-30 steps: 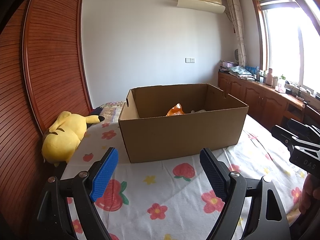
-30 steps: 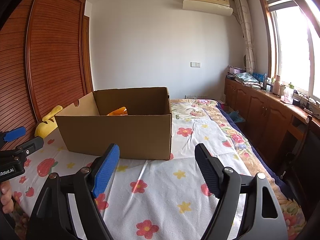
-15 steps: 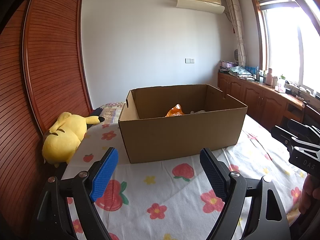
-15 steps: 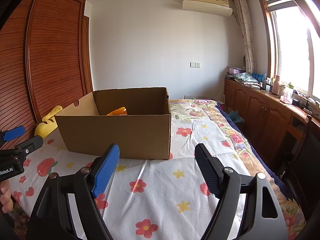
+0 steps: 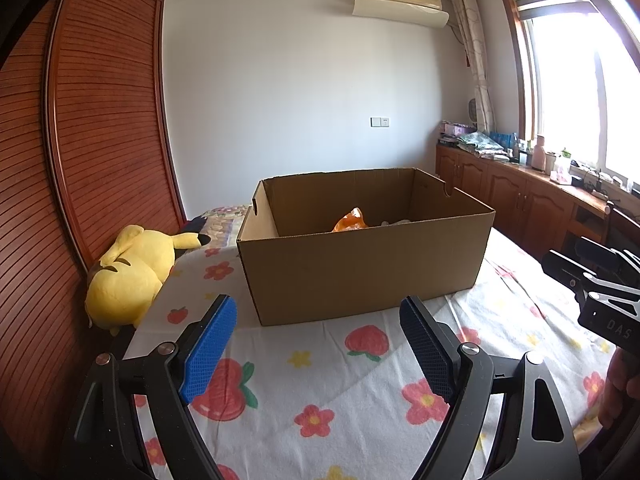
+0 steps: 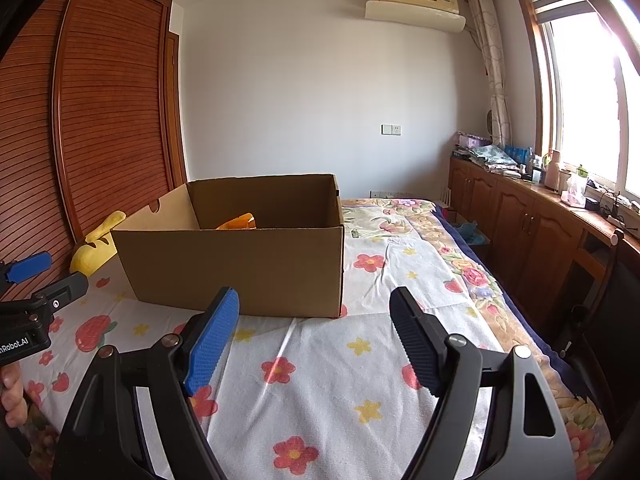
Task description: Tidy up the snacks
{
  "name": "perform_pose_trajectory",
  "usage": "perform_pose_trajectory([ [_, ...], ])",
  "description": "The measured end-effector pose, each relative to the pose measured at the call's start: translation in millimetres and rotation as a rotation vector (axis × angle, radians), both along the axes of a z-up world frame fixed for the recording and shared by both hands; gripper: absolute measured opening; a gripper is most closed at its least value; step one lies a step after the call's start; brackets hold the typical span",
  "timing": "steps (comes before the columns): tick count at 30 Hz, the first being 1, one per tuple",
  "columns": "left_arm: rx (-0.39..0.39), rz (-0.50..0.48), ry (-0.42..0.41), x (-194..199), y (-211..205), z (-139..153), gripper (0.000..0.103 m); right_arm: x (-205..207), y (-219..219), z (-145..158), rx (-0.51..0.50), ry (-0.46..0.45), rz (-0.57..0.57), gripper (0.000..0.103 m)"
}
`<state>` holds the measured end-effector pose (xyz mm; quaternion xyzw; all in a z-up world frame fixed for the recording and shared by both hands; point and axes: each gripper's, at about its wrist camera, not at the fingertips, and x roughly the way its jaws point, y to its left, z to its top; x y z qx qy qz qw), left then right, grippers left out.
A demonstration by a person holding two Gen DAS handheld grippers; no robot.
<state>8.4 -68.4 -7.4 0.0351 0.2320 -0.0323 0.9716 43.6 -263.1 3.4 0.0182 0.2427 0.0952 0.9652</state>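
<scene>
An open cardboard box [image 5: 360, 276] stands on the flowered bed sheet [image 5: 320, 384]; it also shows in the right wrist view [image 6: 240, 268]. An orange snack bag [image 5: 351, 221] pokes up inside it, seen too in the right wrist view [image 6: 238, 222]. A pale item [image 5: 394, 223] lies beside the bag, mostly hidden by the box wall. My left gripper [image 5: 318, 344] is open and empty, in front of the box. My right gripper [image 6: 314, 340] is open and empty, in front of the box's right corner.
A yellow plush toy [image 5: 128, 272] lies at the left bed edge against the wooden wardrobe [image 5: 80, 160]. Wooden cabinets [image 6: 528, 232] with clutter on top run along the right wall under the window. A chair [image 6: 600, 292] stands by the bed's right side.
</scene>
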Motion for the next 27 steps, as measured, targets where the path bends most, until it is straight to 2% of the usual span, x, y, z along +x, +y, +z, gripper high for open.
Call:
perform_pose_trajectory([
  [27, 0.007, -0.004, -0.006, -0.3, -3.1, -1.1, 0.085, -1.7, 1.4, 0.8, -0.001, -0.002, 0.000, 0.079],
])
